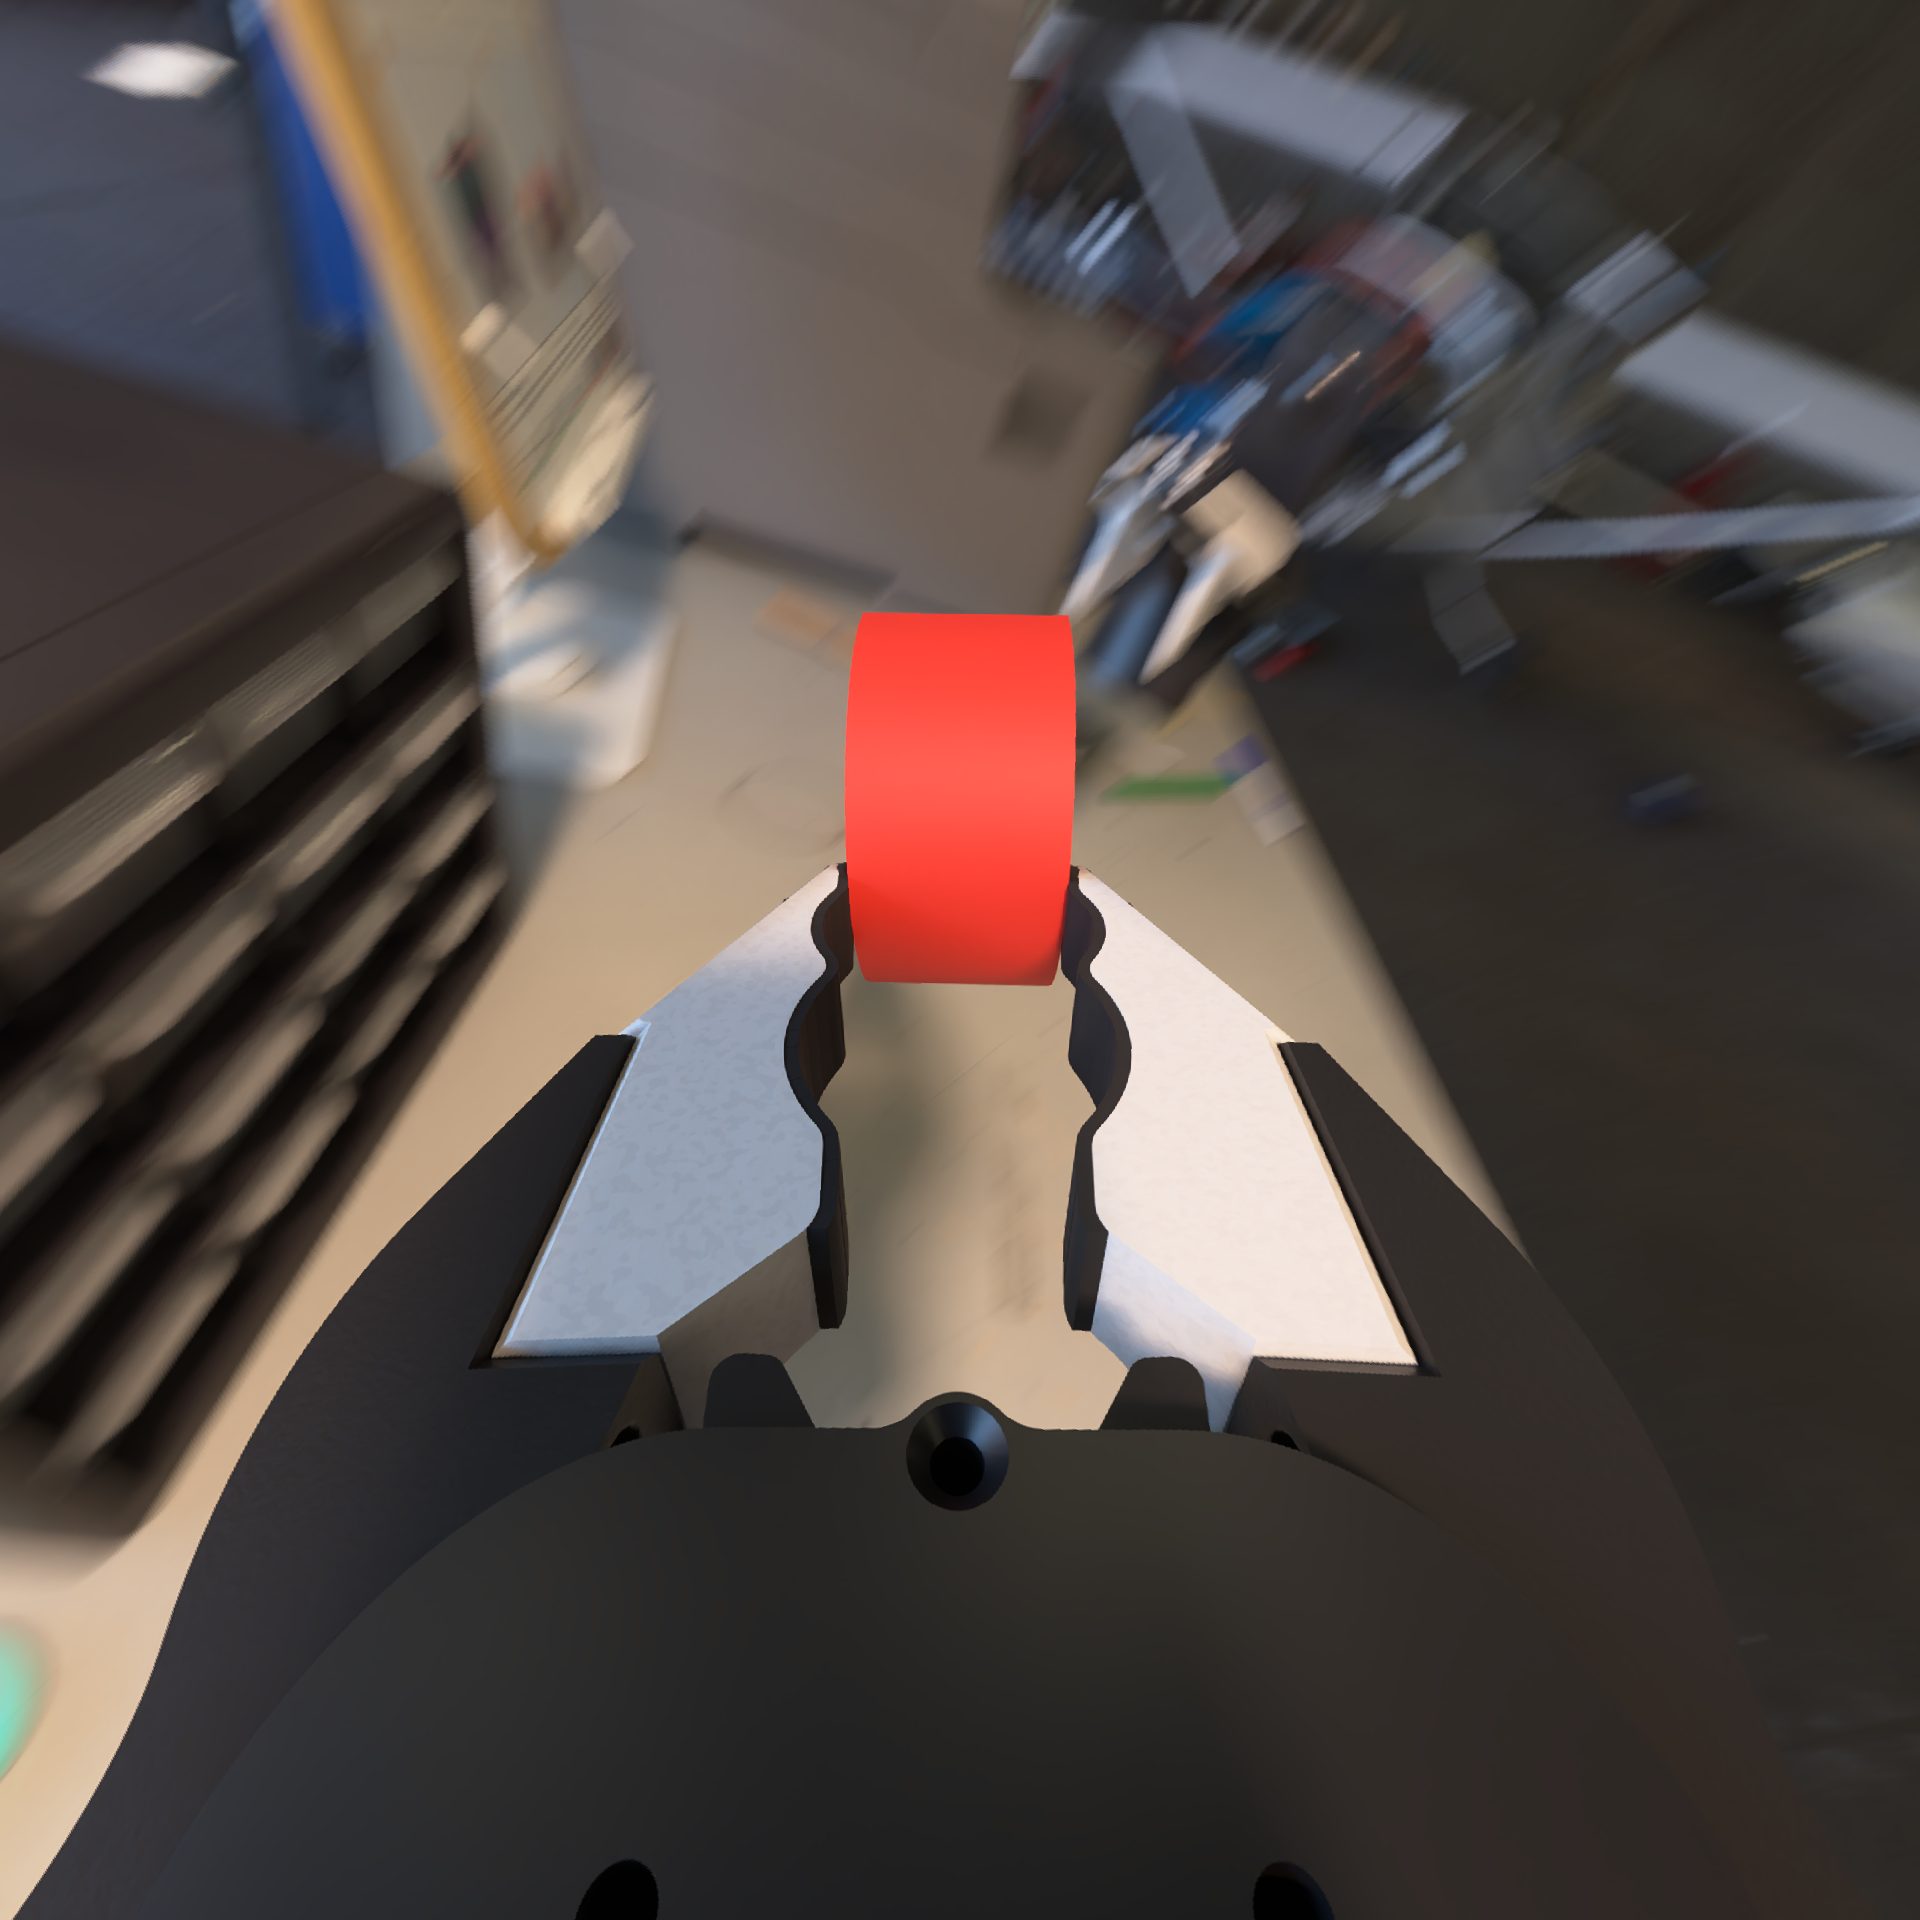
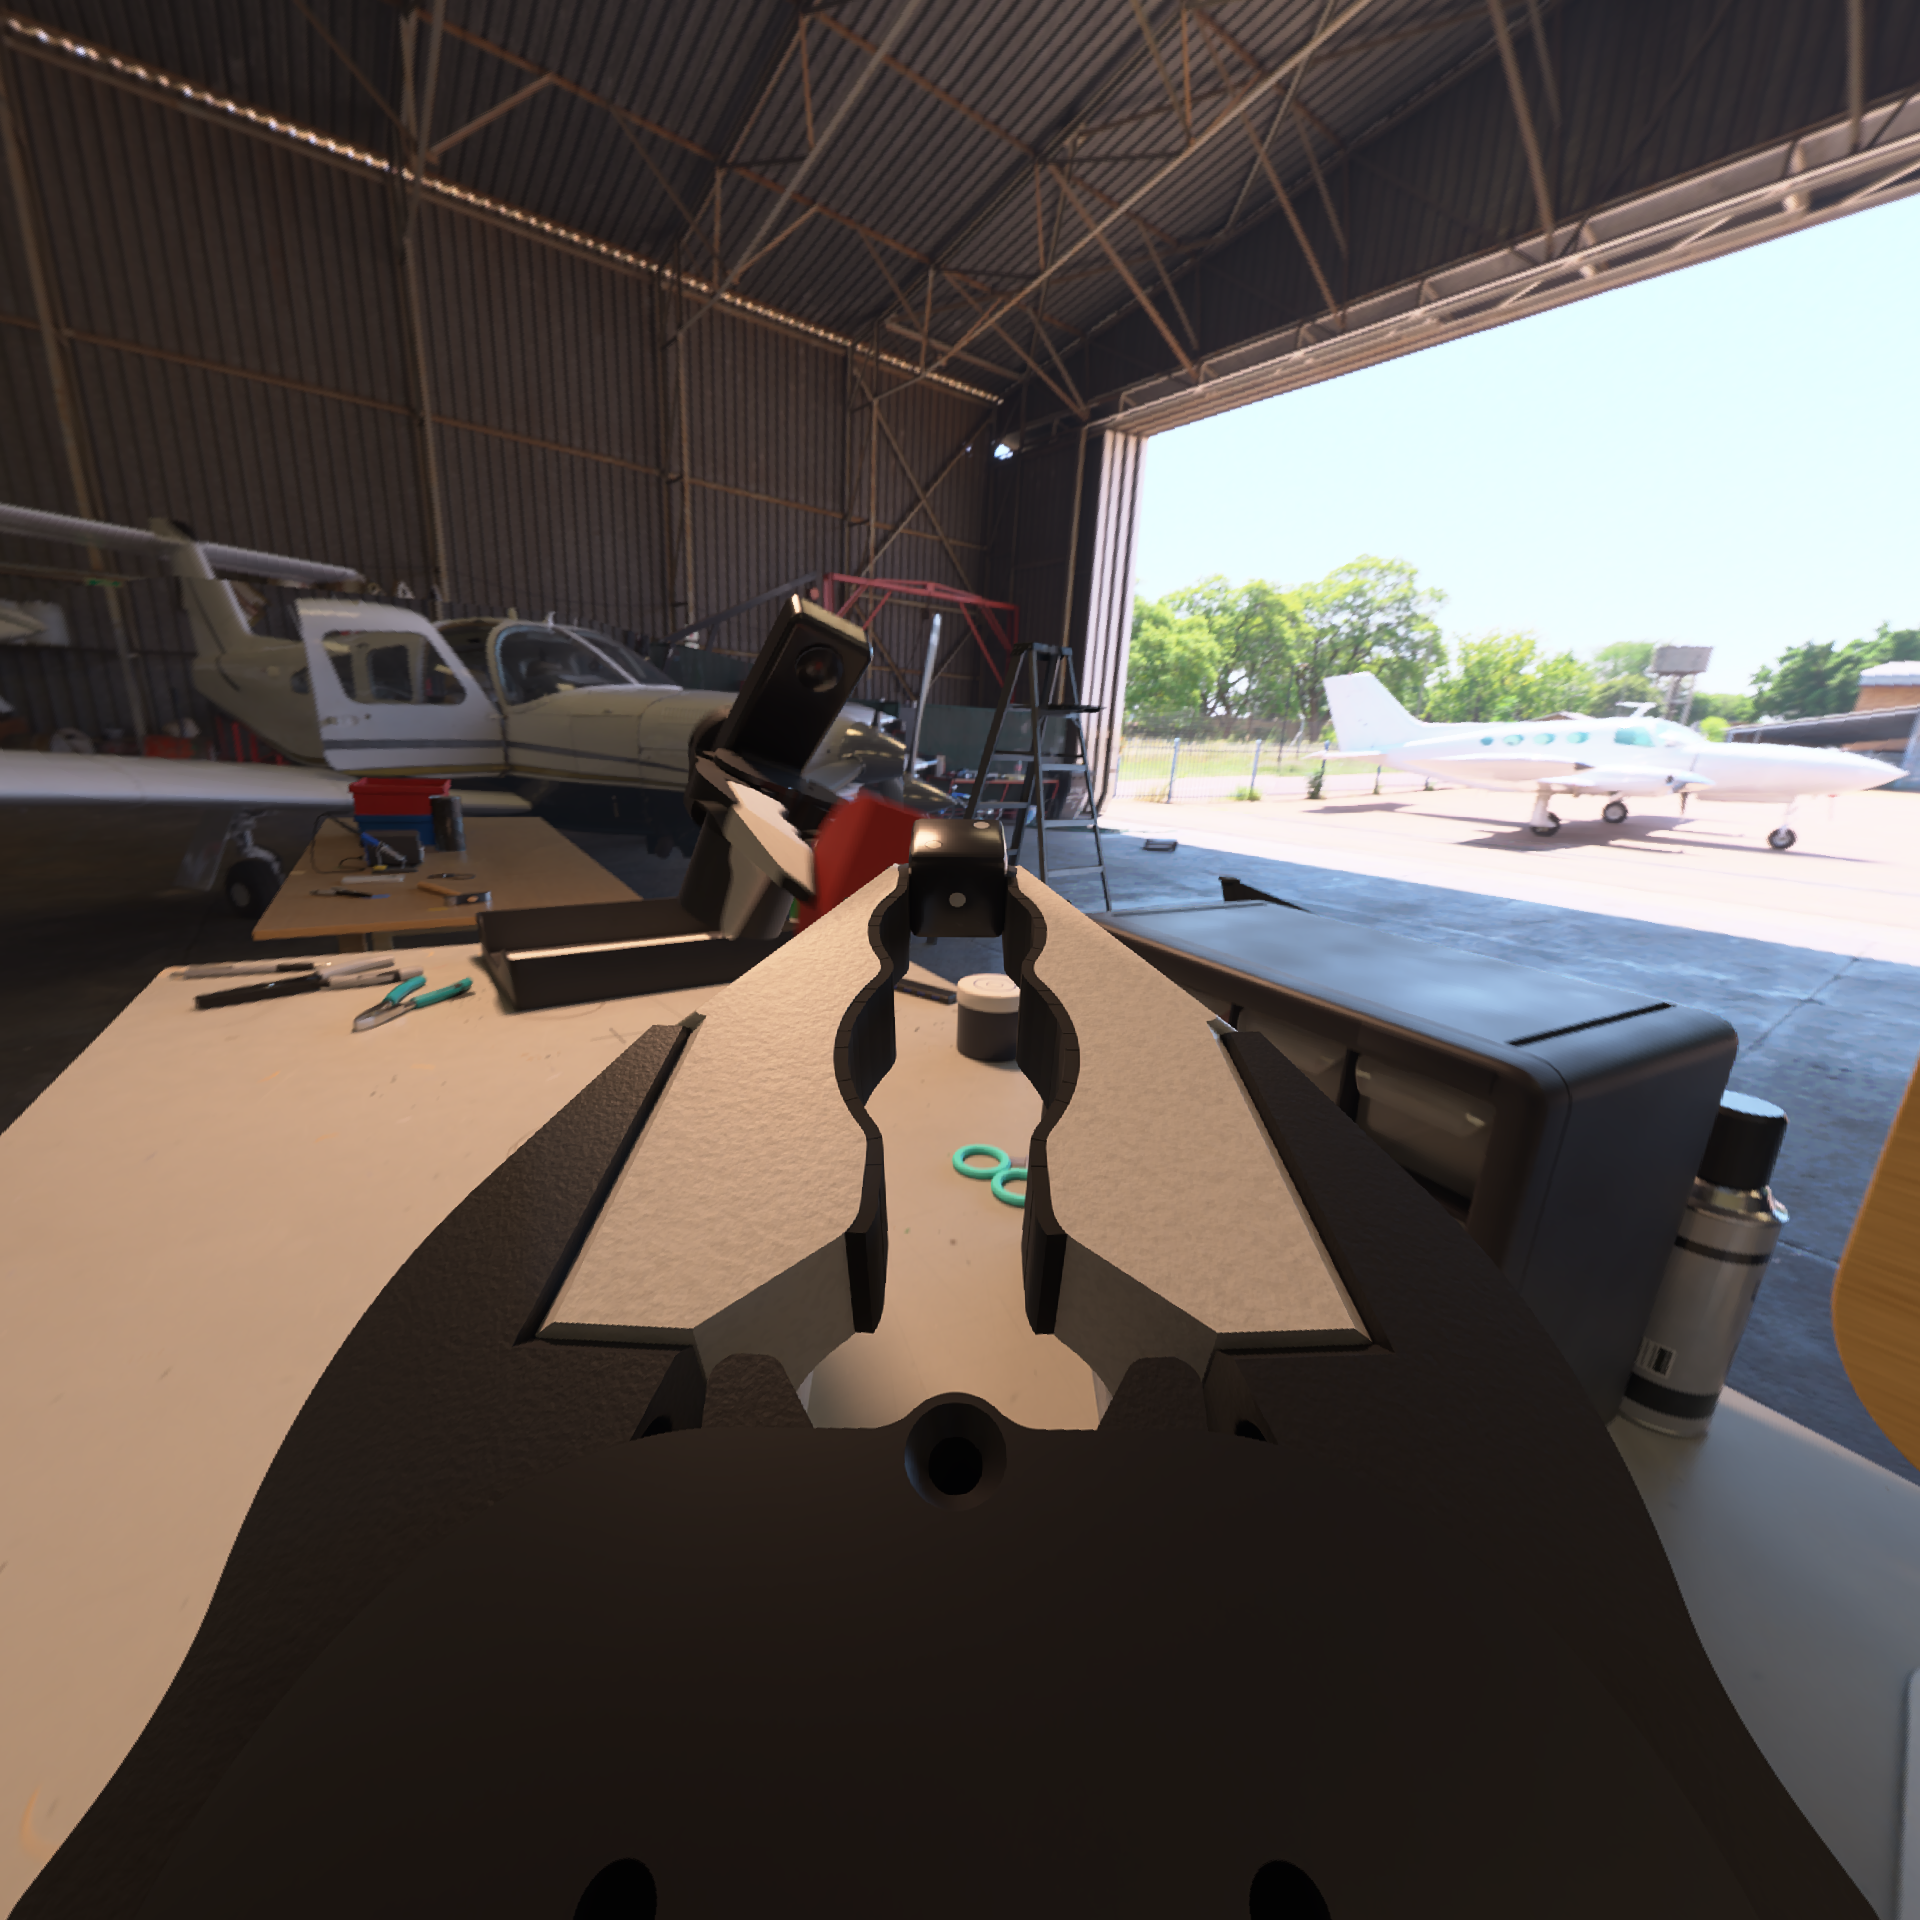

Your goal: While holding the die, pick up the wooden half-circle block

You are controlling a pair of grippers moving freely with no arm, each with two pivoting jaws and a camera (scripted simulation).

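In the left wrist view my left gripper (image 1: pixel 958 914) is shut on a red half-circle block (image 1: pixel 960 769), gripped by its flat sides near the fingertips, its curved face toward the camera, held above the tan table (image 1: pixel 665 935). In the right wrist view my right gripper (image 2: pixel 956 896) is shut on a small black die (image 2: pixel 956 883) at its fingertips, above the table (image 2: pixel 260 1143). The left gripper (image 2: pixel 769 821) also shows farther off there, tilted, with the red block (image 2: pixel 871 847) in its jaws.
A black drawer cabinet (image 2: pixel 1455 1049) stands to the right, with a metal bottle (image 2: pixel 1704 1278) beside it. A small grey jar (image 2: pixel 985 1016), two green rings (image 2: pixel 982 1162), pliers (image 2: pixel 410 1000) and a black tray (image 2: pixel 603 951) lie on the table. The cabinet also shows in the left wrist view (image 1: pixel 208 790).
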